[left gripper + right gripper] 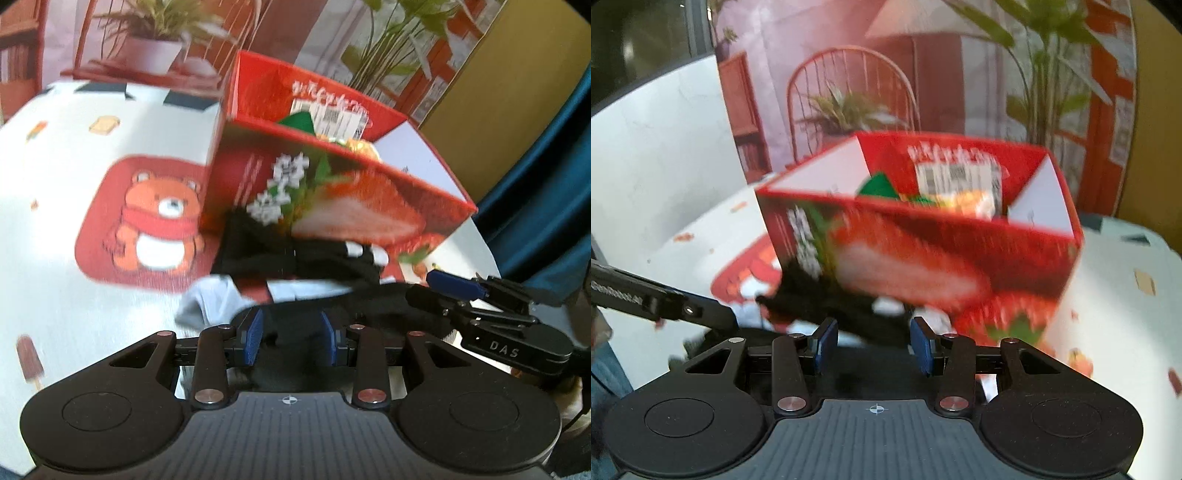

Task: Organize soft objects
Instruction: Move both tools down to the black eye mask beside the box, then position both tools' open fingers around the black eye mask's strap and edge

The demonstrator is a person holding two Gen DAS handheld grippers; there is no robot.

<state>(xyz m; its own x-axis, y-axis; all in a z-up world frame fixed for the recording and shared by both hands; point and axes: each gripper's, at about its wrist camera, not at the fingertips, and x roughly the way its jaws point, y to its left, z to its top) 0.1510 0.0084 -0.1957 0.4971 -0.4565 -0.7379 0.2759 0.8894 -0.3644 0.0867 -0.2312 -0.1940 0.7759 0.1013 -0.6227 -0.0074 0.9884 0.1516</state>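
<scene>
White worktop [74,177] with printed bear panel, backed by a plant-and-chair backdrop. Item: black soft fabric piece [295,258], limp, long axis running 9 to 3 o'clock, lying at the foot of an open red strawberry-print cardboard box [332,192], probably staged for loading. Pale grey cloth [207,302] lies beneath it. Left tool [291,332]: jaws partly open, straddling dark fabric, grip unconfirmed. Right tool [873,343]: likewise partly open over it, apparently sharing the lift.
</scene>
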